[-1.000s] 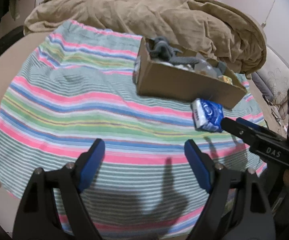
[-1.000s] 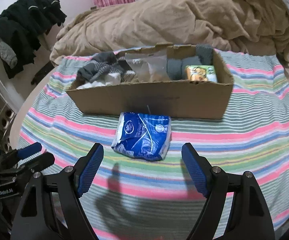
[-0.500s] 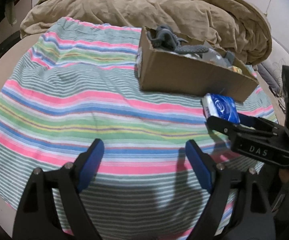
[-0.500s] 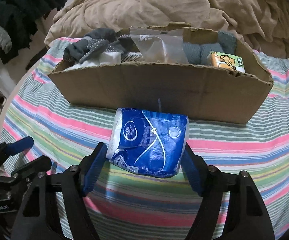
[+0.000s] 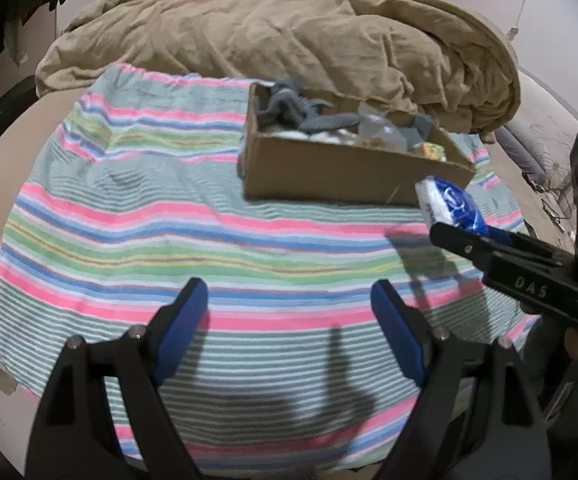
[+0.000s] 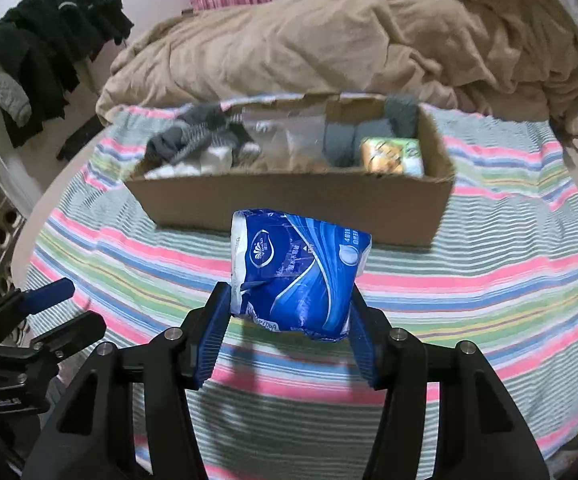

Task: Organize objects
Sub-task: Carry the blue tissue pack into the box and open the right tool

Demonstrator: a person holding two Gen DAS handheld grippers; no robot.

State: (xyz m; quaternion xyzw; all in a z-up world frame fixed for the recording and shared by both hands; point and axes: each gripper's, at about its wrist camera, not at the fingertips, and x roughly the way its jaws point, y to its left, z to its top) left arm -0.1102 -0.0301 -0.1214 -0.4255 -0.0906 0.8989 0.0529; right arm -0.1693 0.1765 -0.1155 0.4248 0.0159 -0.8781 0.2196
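While the left wrist view looks down over a bed covered by a striped blanket [image 5: 129, 216], the left gripper [image 5: 289, 320] hangs above the near part of that blanket with its blue-padded fingers spread wide and nothing between them. A cardboard box [image 5: 329, 176] sits on the blanket beyond it, in front of a heaped tan duvet [image 5: 309, 44]. Grey socks [image 5: 293, 110] and a clear plastic bag [image 5: 381, 132] show over the box rim. At the right edge, the right gripper [image 5: 465, 224] reaches in, pinching a blue tissue pack [image 5: 449, 204] that is raised off the blanket, near the right front corner of the box.

From the right wrist view, the right gripper [image 6: 289, 300] has both blue pads pressed against the sides of the blue tissue pack [image 6: 297, 268], which is squeezed and tilted, lifted clear of the striped blanket [image 6: 489, 272] with its shadow below. Directly ahead stands the cardboard box [image 6: 289, 200], its front wall just behind the pack. Inside lie the grey socks [image 6: 193, 136] at the left, the clear plastic bag [image 6: 285, 132] in the middle, a folded grey cloth [image 6: 369, 136] and a small orange-and-green carton [image 6: 393, 156] at the right. The tan duvet [image 6: 349, 40] is piled behind. Dark clothes [image 6: 45, 52] hang at the far left, and the left gripper [image 6: 61, 312] shows at the lower left, spread apart.
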